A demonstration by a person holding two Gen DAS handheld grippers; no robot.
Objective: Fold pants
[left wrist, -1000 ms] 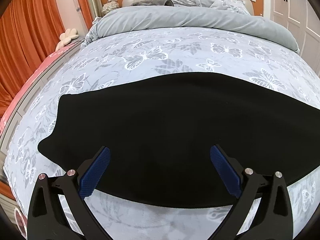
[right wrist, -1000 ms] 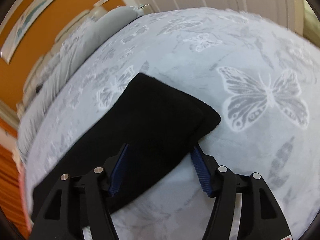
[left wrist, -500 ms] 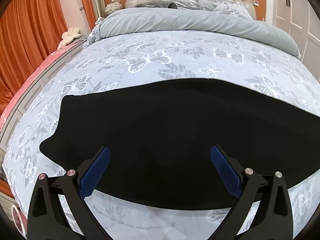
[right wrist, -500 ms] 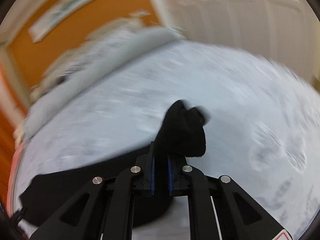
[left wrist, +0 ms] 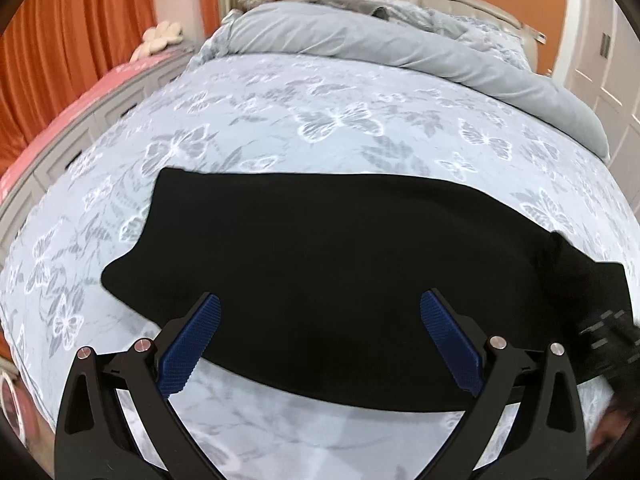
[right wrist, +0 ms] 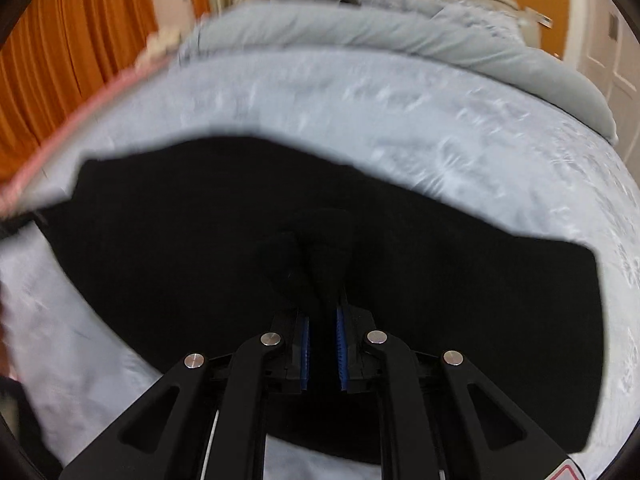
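The black pants (left wrist: 340, 280) lie stretched across the butterfly bedspread (left wrist: 320, 120), near the foot of the bed. The right gripper (right wrist: 322, 320) has its fingers clamped on a bunched end of the fabric, lifting it above the rest, presumably to carry one end over the other for the fold. The left gripper (left wrist: 320, 340) hovers over the near edge with its fingers wide apart, holding nothing, likely ready to pin or catch the cloth.
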